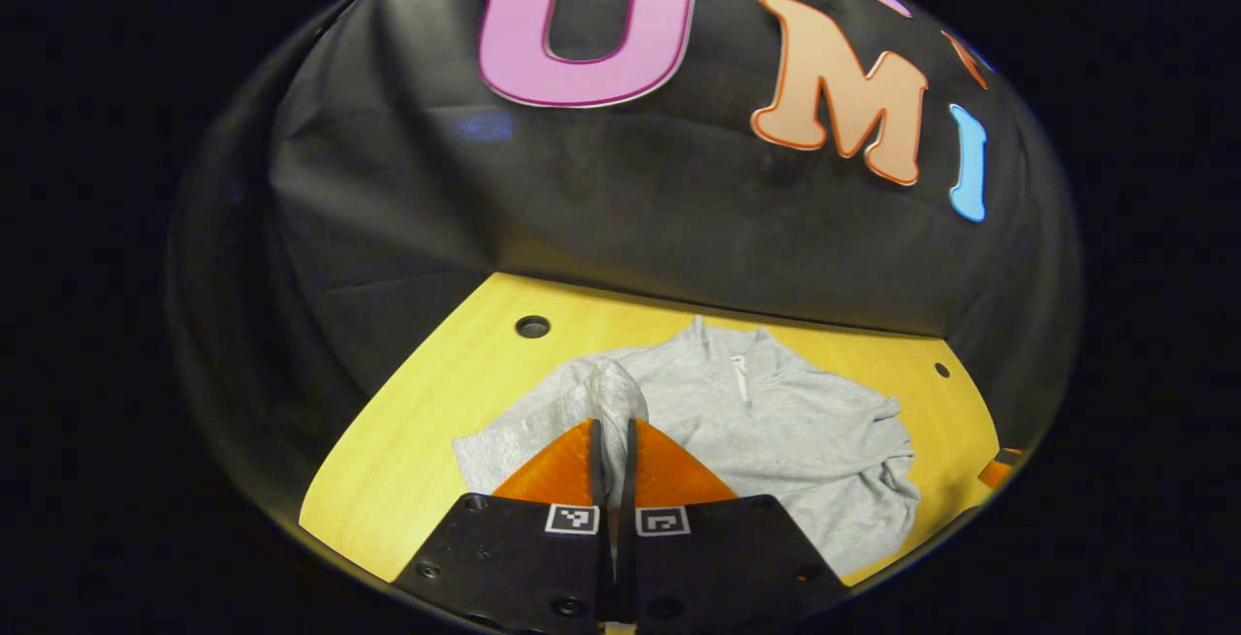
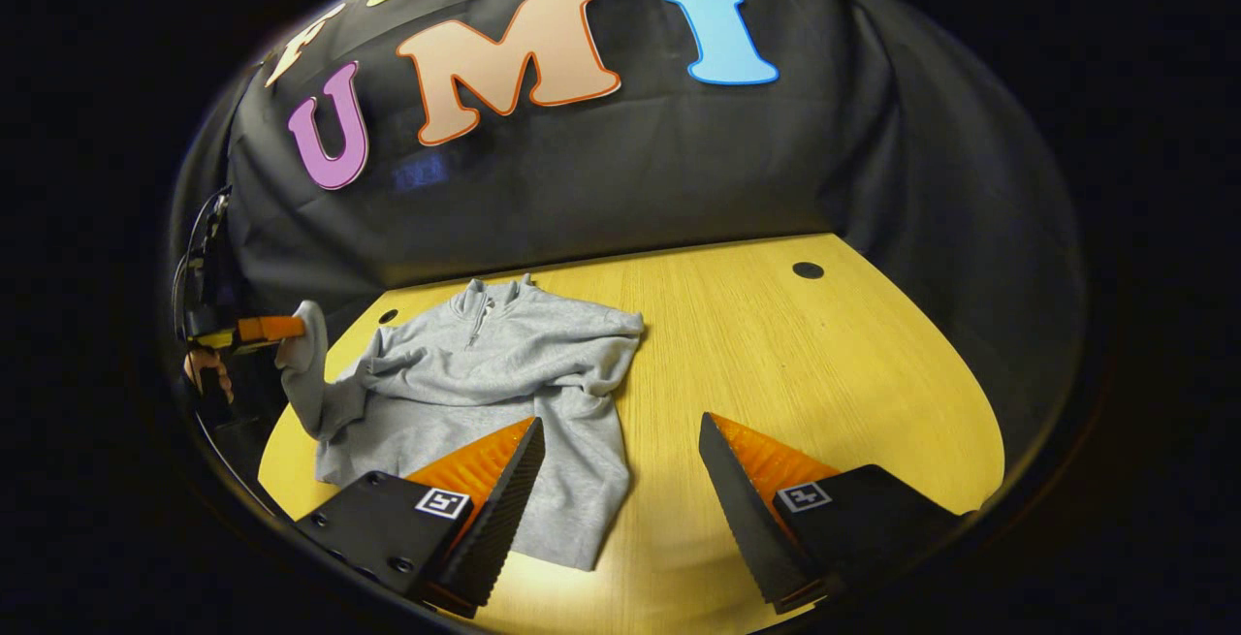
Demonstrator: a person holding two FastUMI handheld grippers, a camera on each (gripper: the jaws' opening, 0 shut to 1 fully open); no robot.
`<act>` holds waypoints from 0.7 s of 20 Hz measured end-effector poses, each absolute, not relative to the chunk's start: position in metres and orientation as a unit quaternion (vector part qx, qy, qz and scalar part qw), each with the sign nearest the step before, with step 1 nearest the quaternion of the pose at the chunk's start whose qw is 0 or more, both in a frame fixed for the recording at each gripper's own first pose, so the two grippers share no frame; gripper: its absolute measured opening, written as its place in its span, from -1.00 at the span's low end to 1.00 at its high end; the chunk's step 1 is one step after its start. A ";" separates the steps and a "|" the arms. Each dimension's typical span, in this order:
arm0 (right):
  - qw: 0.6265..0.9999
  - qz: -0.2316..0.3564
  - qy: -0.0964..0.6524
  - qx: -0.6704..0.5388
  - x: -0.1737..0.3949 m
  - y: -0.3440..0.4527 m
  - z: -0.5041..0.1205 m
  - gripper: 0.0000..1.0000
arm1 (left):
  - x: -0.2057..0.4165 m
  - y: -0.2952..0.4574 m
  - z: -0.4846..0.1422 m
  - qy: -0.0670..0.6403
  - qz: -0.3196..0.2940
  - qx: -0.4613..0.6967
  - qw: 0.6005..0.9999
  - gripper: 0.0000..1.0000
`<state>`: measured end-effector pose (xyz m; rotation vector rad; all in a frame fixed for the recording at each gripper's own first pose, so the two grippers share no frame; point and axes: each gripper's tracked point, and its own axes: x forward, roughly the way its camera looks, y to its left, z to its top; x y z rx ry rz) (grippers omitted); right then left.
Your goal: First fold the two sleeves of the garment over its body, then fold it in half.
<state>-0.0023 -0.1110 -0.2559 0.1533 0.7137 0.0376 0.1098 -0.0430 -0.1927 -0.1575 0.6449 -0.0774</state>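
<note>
One sleeve [image 1: 606, 397] pinched in my left claw [image 1: 613, 451], lifted to carry over the sweater [image 2: 504, 373] lying at table [image 2: 776, 344] nine o'clock; right claw [image 2: 620, 465] wide open, waiting.

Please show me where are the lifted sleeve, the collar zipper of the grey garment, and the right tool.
lifted sleeve [image 1: 609, 402]: left gripper view, on the cuff end pinched in the left tool.
collar zipper [image 2: 478, 317]: right gripper view, on the zipper line below the collar.
right tool [image 2: 620, 465]: right gripper view, midway between its open fingertips.

left gripper [image 1: 613, 436] — pinching sleeve [image 1: 606, 397] | garment [image 1: 776, 431] — on table [image 1: 436, 393]
</note>
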 end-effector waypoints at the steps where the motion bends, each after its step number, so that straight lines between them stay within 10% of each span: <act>1: 0.933 0.015 0.350 0.077 -0.008 -0.115 -0.256 0.98 | 0.116 -0.059 -0.190 0.314 -0.051 -0.075 0.945 -1.00; 14: 0.931 -0.029 0.356 0.080 -0.044 -0.182 -0.256 0.97 | 0.138 -0.240 -0.192 0.313 -0.176 -0.056 0.932 -1.00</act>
